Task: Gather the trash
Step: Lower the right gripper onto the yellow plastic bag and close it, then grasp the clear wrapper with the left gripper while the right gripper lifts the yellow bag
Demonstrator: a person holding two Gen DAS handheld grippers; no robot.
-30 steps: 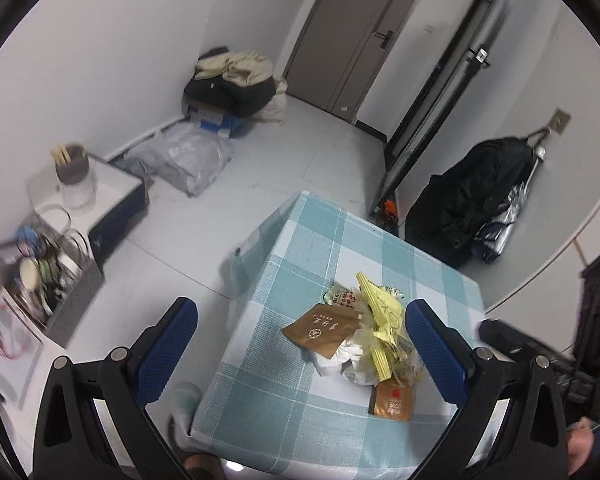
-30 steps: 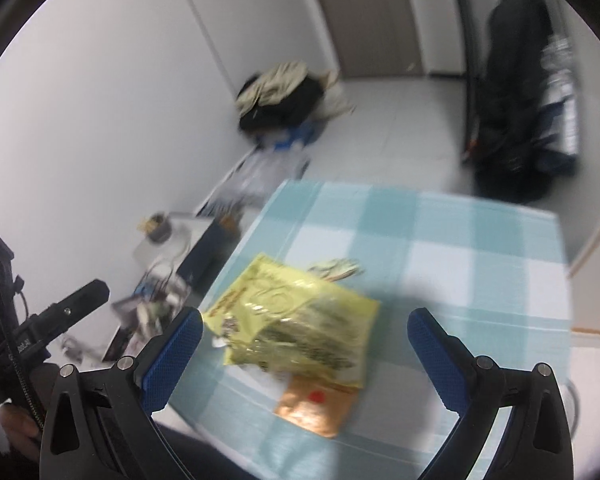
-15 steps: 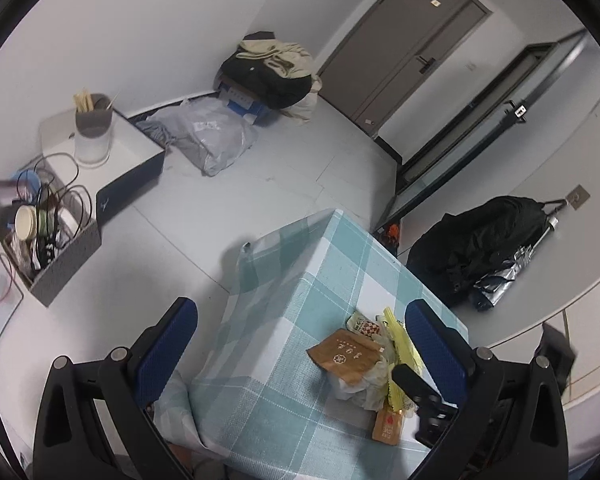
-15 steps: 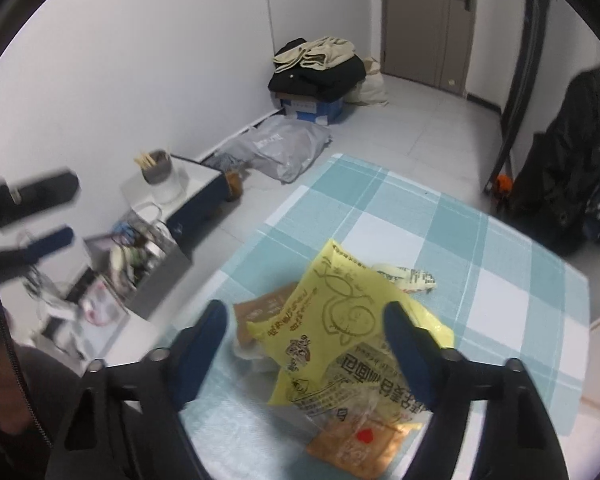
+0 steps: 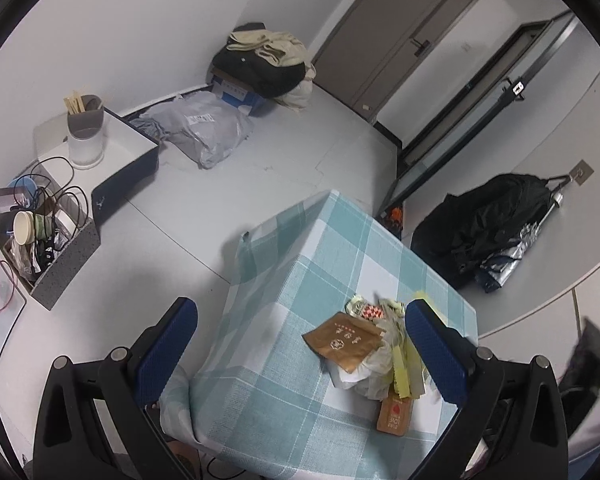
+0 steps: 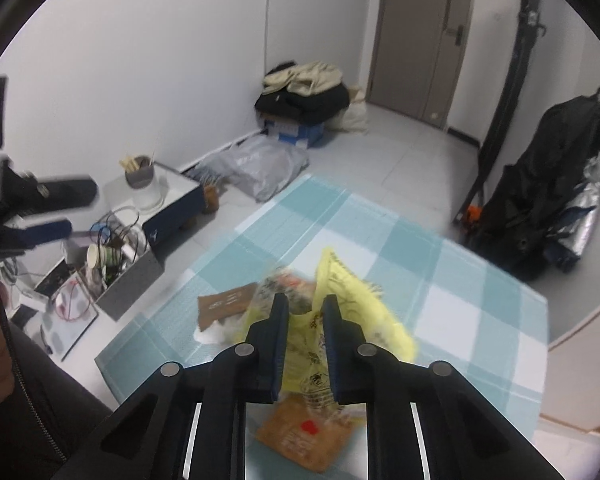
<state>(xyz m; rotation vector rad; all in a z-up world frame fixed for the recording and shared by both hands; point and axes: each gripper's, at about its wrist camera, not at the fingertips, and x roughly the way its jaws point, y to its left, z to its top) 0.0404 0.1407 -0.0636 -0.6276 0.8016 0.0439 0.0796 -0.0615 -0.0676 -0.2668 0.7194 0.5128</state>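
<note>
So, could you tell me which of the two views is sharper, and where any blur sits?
Left wrist view: sharp throughout, the brown packet crisp. Right wrist view: motion blur on the yellow bag between the closing jaws of the right hand-held gripper. Both bend straight edges.

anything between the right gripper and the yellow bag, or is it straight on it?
Nothing visible in the way. The right gripper is closing with the yellow bag already between its fingers. The brown packets sit beside and beneath it on the table, not blocking.
</note>
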